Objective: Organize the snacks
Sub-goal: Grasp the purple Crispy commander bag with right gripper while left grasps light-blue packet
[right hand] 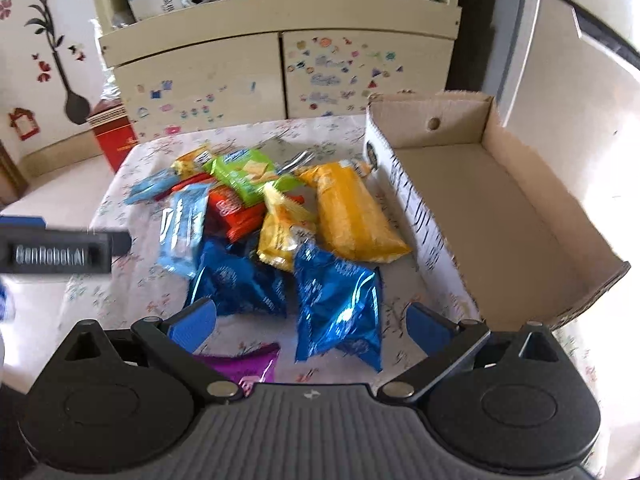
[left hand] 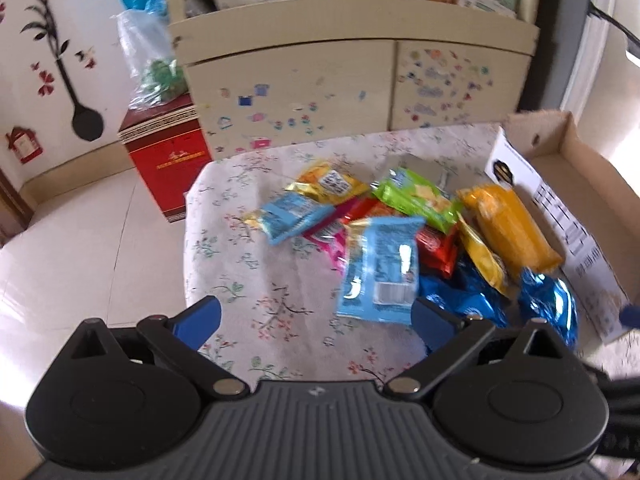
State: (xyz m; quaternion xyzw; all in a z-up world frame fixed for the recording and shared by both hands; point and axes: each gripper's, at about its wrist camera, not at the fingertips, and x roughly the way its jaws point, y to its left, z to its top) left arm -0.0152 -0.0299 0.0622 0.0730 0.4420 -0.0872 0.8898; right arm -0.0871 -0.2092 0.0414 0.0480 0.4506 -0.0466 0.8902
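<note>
Both grippers — left gripper (left hand: 316,320) and right gripper (right hand: 312,324) — spread wide holding nothing, over the desk (right hand: 132,280) pile: two shiny blue packets (right hand: 340,304), two light-blue packets (left hand: 378,268), one orange packet (right hand: 352,212), beside one cardboard box (right hand: 500,200).

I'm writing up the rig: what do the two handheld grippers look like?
Both match: the left gripper and right gripper each have blue-padded jaws on black linkage arms with silver pivot pins, a ribbed grey centre plate and two rounded black housings. Seen from the right wrist, the left one's side carries white "GenRobot.AI" lettering.
</note>
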